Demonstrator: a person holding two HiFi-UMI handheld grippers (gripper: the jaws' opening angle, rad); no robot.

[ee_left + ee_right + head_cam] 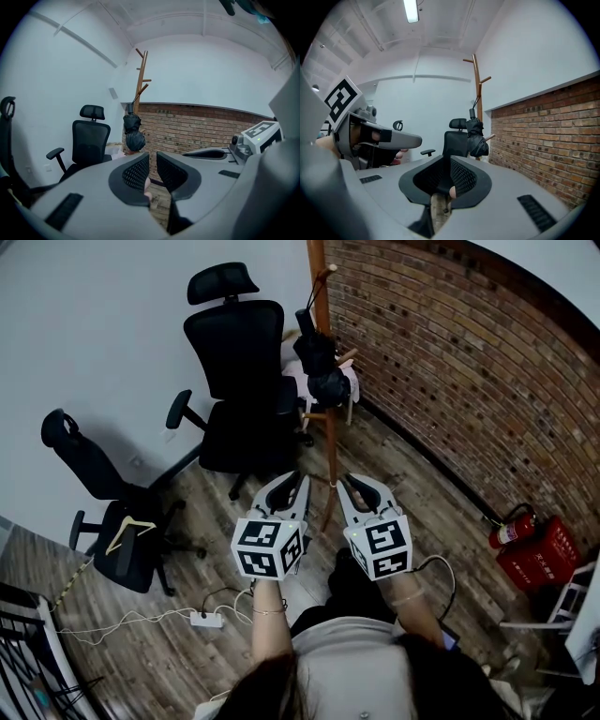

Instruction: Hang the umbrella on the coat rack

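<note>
Black folded umbrella (321, 362): hangs on the wooden coat rack (318, 263) at top centre of the head view, close to the brick wall (450, 362) and just right of a black office chair (239, 362). Left gripper (292, 479), lower centre: jaws nearly together with a slim gap, nothing between. Right gripper (349, 481), alongside: jaws drawn together, empty. Both are well apart from the umbrella.

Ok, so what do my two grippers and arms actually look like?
Both the left gripper and right gripper are grey, with curved jaws lined in black mesh-textured pads. Each carries a white cube printed with black square markers. Forearms are unsleeved, with a thin bracelet on the left wrist.
</note>
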